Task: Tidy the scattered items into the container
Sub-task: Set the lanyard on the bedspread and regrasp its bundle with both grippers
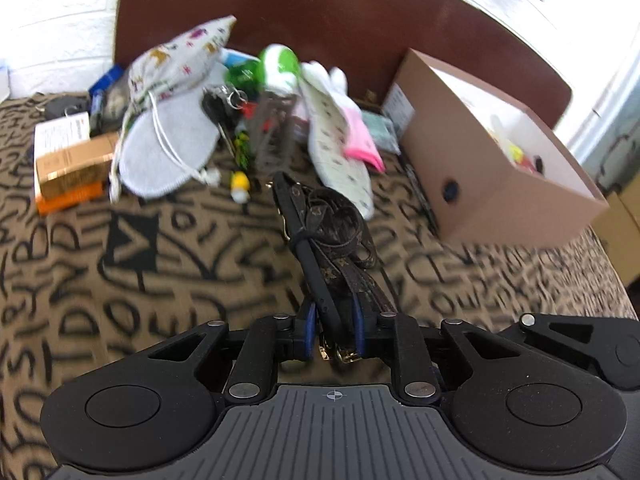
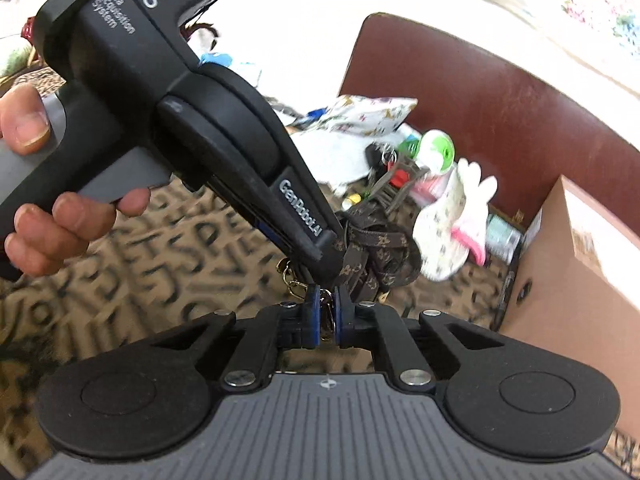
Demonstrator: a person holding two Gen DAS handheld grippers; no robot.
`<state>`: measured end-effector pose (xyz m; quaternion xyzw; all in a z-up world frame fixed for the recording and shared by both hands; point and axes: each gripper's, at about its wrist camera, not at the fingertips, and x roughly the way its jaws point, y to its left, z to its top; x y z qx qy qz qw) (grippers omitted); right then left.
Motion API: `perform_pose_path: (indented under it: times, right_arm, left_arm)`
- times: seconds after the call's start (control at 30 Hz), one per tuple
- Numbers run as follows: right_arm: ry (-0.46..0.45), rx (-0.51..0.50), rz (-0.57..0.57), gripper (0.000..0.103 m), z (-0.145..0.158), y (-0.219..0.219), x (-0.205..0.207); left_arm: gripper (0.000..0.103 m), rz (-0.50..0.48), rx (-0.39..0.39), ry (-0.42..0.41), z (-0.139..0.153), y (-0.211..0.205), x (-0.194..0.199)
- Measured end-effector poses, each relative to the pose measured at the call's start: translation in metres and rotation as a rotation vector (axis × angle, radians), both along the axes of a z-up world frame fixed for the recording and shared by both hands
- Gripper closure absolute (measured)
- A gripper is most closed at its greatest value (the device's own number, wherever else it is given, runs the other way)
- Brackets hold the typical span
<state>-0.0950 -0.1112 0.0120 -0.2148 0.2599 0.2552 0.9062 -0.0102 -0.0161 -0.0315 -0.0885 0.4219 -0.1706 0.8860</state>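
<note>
While both tools pinch it, the brown strap (image 1: pixel 344 236) (bundled) runs lengthwise away toward the clutter.

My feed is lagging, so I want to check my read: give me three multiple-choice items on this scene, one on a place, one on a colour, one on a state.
1. Where is the box relative to the pile of clutter in the left wrist view?
A. Right of it
B. Left of it
C. Under it

2. What colour is the strap?
A. Bright red
B. Dark brown with a pattern
C. Plain white

3. How is the left claw?
A. Wide open over the blanket
B. Shut on a sock
C. Shut on the strap

Answers:
1. A, since the box sits at the right edge, with the pile to its left.
2. B, since brown patterned webbing loops out ahead of the fingers.
3. C, since the blue pads pinch the strap bundle; the right claw grips its metal clip end too.
</note>
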Motion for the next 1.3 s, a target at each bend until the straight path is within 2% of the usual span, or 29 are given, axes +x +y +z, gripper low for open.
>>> perform_pose_path:
  times: [0.17,0.27,0.3,0.37,0.4,0.43,0.5,0.57,0.7,0.73,0.87,1.0,1.07,1.13,1.2,1.23,1.3]
  right_arm:
    - [0.059,-0.013,-0.004,0.096,-0.012,-0.013,-0.031]
    - [0.079,-0.007,-0.005,0.095,-0.014,-0.018,-0.050]
    - [0.081,-0.005,-0.004,0.095,-0.014,-0.019,-0.053]
    - [0.072,0.002,-0.004,0.094,-0.014,-0.020,-0.059]
    - [0.068,0.006,-0.009,0.093,-0.013,-0.021,-0.060]
    - [0.076,0.012,-0.013,0.088,-0.011,-0.021,-0.059]
    - [0.090,0.040,-0.029,0.069,-0.006,-0.023,-0.057]
    - [0.087,0.072,-0.053,0.039,-0.003,-0.025,-0.058]
    - [0.106,0.122,-0.076,0.030,-0.002,-0.026,-0.049]
    - [0.112,0.132,-0.092,0.026,-0.004,-0.025,-0.045]
    - [0.168,0.183,-0.171,0.018,-0.011,-0.022,-0.025]
    - [0.235,0.254,-0.237,0.016,-0.018,-0.021,-0.006]
    - [0.236,0.243,-0.245,0.016,-0.022,-0.018,-0.001]
    - [0.242,0.232,-0.246,0.016,-0.027,-0.015,0.002]
    - [0.256,0.222,-0.250,0.018,-0.032,-0.013,0.004]
    - [0.266,0.224,-0.244,0.024,-0.032,-0.013,0.004]
    - [0.276,0.227,-0.242,0.023,-0.033,-0.012,0.004]
  left_arm:
    - [0.088,-0.053,0.020,0.055,-0.015,-0.013,-0.035]
    - [0.086,-0.072,0.003,0.088,-0.023,-0.014,-0.053]
    - [0.067,-0.077,-0.006,0.092,-0.024,-0.013,-0.057]
    - [0.057,-0.077,-0.008,0.088,-0.024,-0.012,-0.062]
    - [0.043,-0.073,-0.014,0.083,-0.022,-0.010,-0.063]
    - [0.028,-0.062,-0.017,0.075,-0.020,-0.008,-0.064]
    - [0.022,-0.020,-0.017,0.035,-0.014,-0.002,-0.066]
    - [0.022,0.008,-0.004,0.001,-0.009,0.002,-0.063]
    - [0.021,0.039,-0.002,0.008,-0.009,0.005,-0.045]
    - [0.021,0.042,-0.003,0.016,-0.011,0.005,-0.040]
    - [0.021,0.032,-0.010,0.035,-0.017,-0.001,-0.021]
    - [0.021,0.025,-0.014,0.058,-0.025,-0.007,-0.007]
    - [0.022,0.027,-0.013,0.058,-0.025,-0.009,-0.002]
    - [0.026,0.010,-0.016,0.060,-0.024,-0.011,0.000]
    - [0.031,0.006,0.008,0.056,-0.023,-0.014,0.002]
    - [0.032,0.002,0.016,0.053,-0.023,-0.015,0.002]
    - [0.032,0.001,0.013,0.055,-0.024,-0.015,0.002]
